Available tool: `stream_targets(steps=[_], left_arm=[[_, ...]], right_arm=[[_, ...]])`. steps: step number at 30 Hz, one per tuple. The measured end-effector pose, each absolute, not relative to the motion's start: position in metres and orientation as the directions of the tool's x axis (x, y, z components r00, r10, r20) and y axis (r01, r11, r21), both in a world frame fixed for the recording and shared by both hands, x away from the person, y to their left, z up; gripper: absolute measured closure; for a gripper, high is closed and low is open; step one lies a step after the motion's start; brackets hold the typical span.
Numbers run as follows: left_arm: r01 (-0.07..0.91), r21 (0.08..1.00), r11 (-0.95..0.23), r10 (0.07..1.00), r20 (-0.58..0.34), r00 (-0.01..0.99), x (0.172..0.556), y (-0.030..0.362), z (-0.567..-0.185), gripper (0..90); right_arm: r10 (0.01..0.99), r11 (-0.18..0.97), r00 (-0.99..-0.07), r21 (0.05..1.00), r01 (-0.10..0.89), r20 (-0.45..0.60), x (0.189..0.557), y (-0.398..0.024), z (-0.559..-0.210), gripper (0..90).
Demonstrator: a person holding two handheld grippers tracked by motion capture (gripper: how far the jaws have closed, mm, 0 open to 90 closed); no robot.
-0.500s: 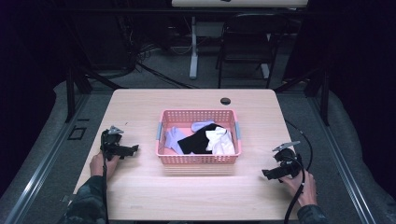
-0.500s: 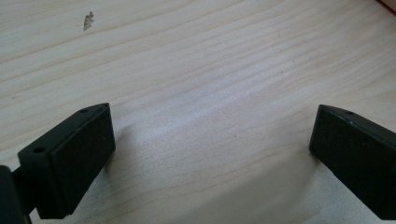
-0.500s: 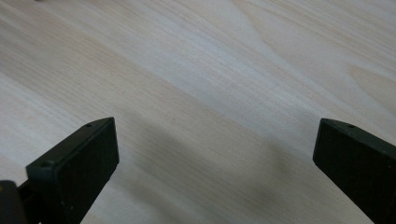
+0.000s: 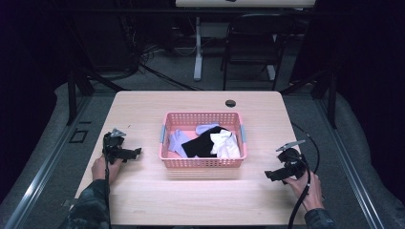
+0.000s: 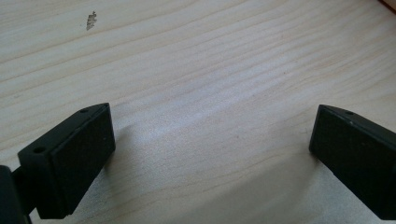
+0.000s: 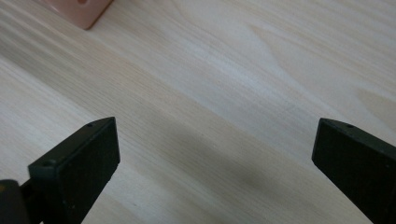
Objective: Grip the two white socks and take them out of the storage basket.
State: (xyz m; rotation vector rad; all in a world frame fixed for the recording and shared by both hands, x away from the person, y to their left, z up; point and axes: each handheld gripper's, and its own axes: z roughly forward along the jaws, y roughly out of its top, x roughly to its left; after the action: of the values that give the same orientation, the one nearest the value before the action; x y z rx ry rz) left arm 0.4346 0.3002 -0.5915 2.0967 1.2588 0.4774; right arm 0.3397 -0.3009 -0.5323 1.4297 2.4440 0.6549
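both jaws stand wide apart with nothing between: my left gripper point(image 4: 135, 153) and right gripper point(image 4: 269, 175) flank the pink plastic basket point(image 4: 203, 162) of socks point(image 4: 224, 144) on the pale wooden table point(image 4: 143, 109).

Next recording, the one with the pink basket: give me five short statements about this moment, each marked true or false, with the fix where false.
1. The pink basket sits on the wooden table between the two grippers. True.
2. The left gripper grips a black garment. False: its jaws stand open over bare wood.
3. The right gripper is open and holds nothing. True.
4. The basket is empty. False: it holds a black garment, a white garment and lilac pieces.
5. A small dark round thing lies on the table beyond the basket. True.
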Motion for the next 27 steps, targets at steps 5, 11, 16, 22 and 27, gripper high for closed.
stream_targets(steps=[5,11,16,22,27], left_arm=[[0.649,0.684,-0.334,0.881,-0.017,0.472,0.435,0.300,-0.592,0.0],[0.649,0.684,-0.334,0.882,-0.017,0.472,0.435,0.300,-0.592,0.0],[0.649,0.683,-0.334,0.881,-0.017,0.472,0.435,0.300,-0.592,0.0],[0.649,0.683,-0.335,0.881,-0.017,0.472,0.435,0.300,-0.592,0.0],[0.649,0.683,-0.335,0.881,-0.017,0.472,0.435,0.300,-0.592,0.0]], right_arm=[[0.860,0.434,-0.509,0.507,0.745,0.013,0.336,-0.293,-0.517,0.2],[0.853,0.435,-0.522,0.534,0.725,0.013,0.336,-0.283,-0.498,0.0],[0.833,0.456,-0.553,0.553,0.697,0.010,0.341,-0.270,-0.481,0.0],[0.809,0.487,-0.588,0.579,0.654,-0.017,0.352,-0.254,-0.461,0.3],[0.795,0.502,-0.606,0.591,0.632,-0.026,0.361,-0.241,-0.453,1.1]])
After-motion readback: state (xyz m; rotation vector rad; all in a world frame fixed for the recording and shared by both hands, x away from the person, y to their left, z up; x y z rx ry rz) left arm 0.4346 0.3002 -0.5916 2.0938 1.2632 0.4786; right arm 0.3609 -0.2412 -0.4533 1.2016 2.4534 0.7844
